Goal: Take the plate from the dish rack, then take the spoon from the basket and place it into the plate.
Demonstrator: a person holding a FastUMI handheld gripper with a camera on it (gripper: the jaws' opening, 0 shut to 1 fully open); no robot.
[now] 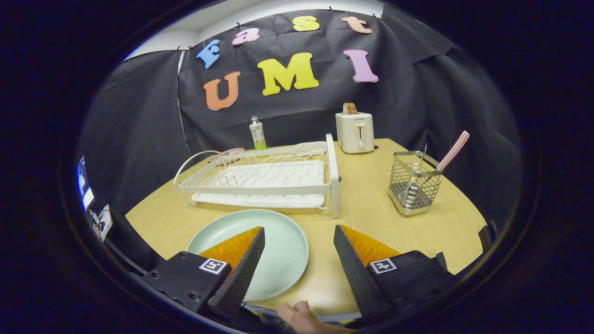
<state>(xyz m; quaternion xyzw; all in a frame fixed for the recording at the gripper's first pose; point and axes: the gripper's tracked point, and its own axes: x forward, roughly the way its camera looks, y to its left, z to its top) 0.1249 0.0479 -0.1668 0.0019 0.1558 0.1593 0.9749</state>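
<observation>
The claw [299,234] stands wide apart and holds nothing, hovering low over the near edge of the wooden surface [366,195]. A pale green plate [278,241] lies flat on the surface just ahead of the claw, under its left finger, which hides part of it. Just beyond the plate sits the white wire dish rack [260,178] on its drip tray. Well beyond the right finger stands a wire mesh basket [413,185]; the spoon [450,153], with a checked pink handle, leans out of it to the right, beside a thin metal utensil too small to identify. At the far side, a white toaster [355,131] with a slice in its slot carries a small mark on its front, too blurred to read. A small bottle [257,133] with a green label, also unreadable, stands behind the rack. A hand [301,317] shows at the near edge between the fingers.
</observation>
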